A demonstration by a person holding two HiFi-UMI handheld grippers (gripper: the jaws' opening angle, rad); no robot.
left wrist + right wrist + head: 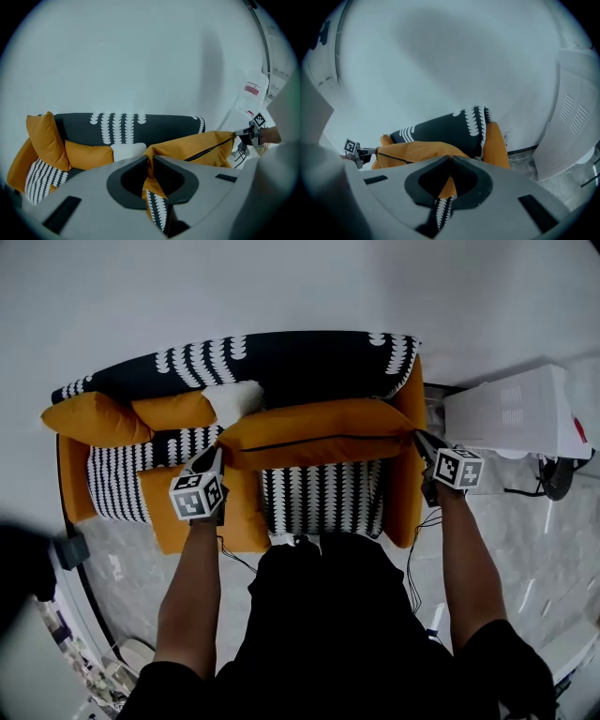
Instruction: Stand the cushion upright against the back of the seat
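Orange cushion [323,432]; black sofa back [300,362] with white scallop stripes.

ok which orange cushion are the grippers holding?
The big orange cushion with the black zip line, over the striped seat; left gripper and right gripper each pinch a corner. The smaller orange cushions lie at the sofa's left end.

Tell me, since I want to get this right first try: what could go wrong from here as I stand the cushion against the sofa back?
The left gripper and right gripper each pinch only a corner of the cushion, which hangs between them; a corner might slip out. The white pillow lies against the sofa back, so the cushion's left end may land on it and lean forward.
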